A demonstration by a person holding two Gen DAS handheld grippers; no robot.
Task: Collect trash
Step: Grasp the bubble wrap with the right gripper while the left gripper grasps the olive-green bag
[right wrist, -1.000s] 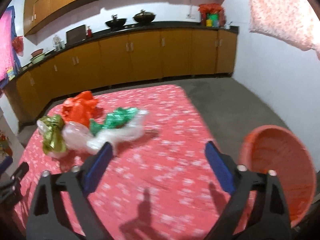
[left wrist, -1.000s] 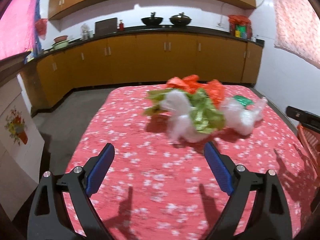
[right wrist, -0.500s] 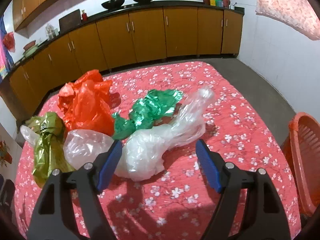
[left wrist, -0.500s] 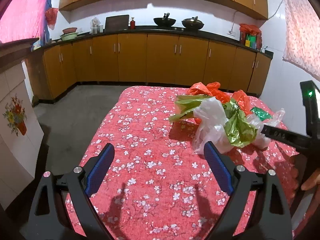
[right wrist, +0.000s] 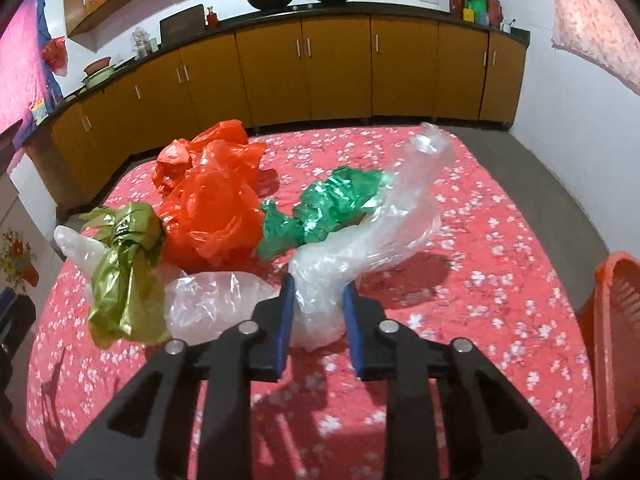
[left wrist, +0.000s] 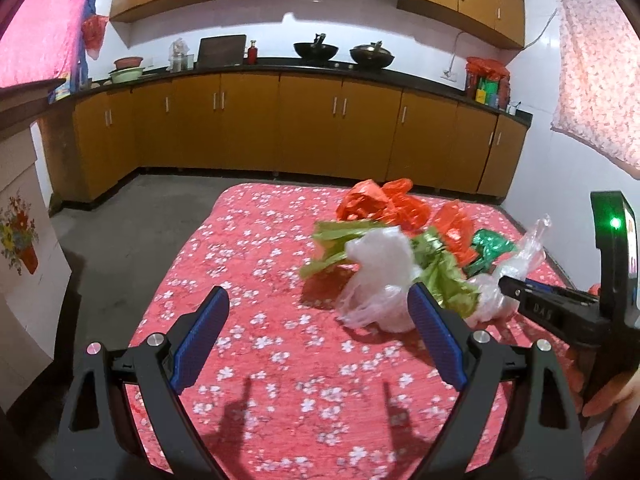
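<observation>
Much bare red floral tablecloth point(right wrist: 500, 216) toward right edge, orange plastic basket point(right wrist: 612, 344) beyond. Right gripper point(right wrist: 316, 300) just clamped on crumpled clear plastic bag point(right wrist: 360, 248); left gripper point(left wrist: 316, 320) spread wide, empty.

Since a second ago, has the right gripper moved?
Yes. The right gripper went left from the orange basket, jaws just closing on the clear plastic bag.

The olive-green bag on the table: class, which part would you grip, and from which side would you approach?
Grip the olive-green bag at its cinched neck, probably from its open near-left side. There the plastic bunches narrow below a frilled top. The orange bag crowds the other side, and the open left gripper faces that way.
</observation>
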